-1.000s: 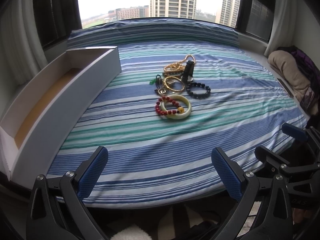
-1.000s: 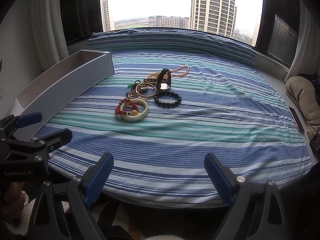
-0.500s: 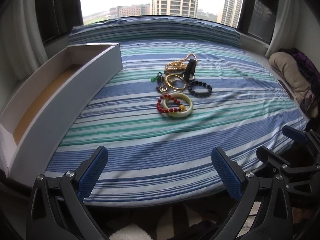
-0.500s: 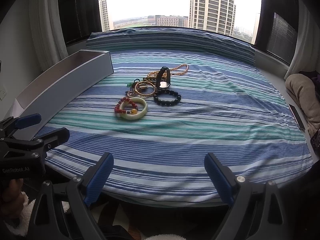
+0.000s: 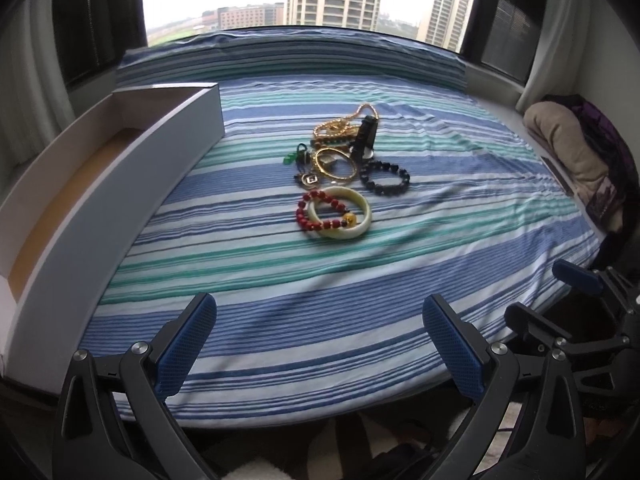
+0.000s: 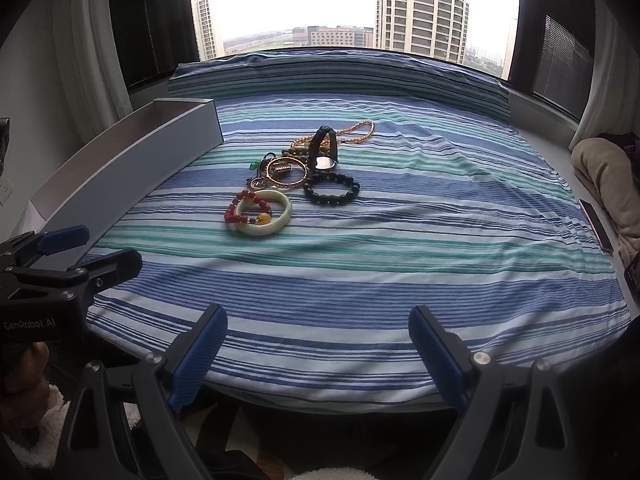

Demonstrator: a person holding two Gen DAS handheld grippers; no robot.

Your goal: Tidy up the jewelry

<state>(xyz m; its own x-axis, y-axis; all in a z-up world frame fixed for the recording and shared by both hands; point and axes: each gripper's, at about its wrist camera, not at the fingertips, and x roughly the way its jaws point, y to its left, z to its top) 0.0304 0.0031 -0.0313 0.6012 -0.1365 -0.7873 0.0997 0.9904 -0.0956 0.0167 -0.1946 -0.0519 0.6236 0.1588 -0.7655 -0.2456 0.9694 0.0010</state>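
Note:
A pile of jewelry lies mid-bed: a cream bangle [image 5: 354, 228] [image 6: 280, 220] with a red bead bracelet [image 5: 310, 210] [image 6: 240, 206] across it, a black bead bracelet [image 5: 385, 179] [image 6: 331, 189], a gold bangle [image 5: 335, 165] [image 6: 286, 171], a black watch [image 5: 366, 136] [image 6: 325, 148] and a gold chain [image 5: 340, 124] [image 6: 354, 130]. A long white box [image 5: 120, 184] [image 6: 120, 168] stands open at the left. My left gripper [image 5: 320, 344] and right gripper [image 6: 318, 352] are open and empty over the bed's near edge, well short of the pile.
The striped bedsheet [image 5: 280, 280] covers a rounded bed below a window. Folded beige and purple cloth [image 5: 576, 148] lies at the right edge. The right gripper shows at the right in the left wrist view [image 5: 576, 300].
Both grippers have moved slightly forward and up over the bed; the jewelry pile sits a little lower in view. Nothing was taken hold of.

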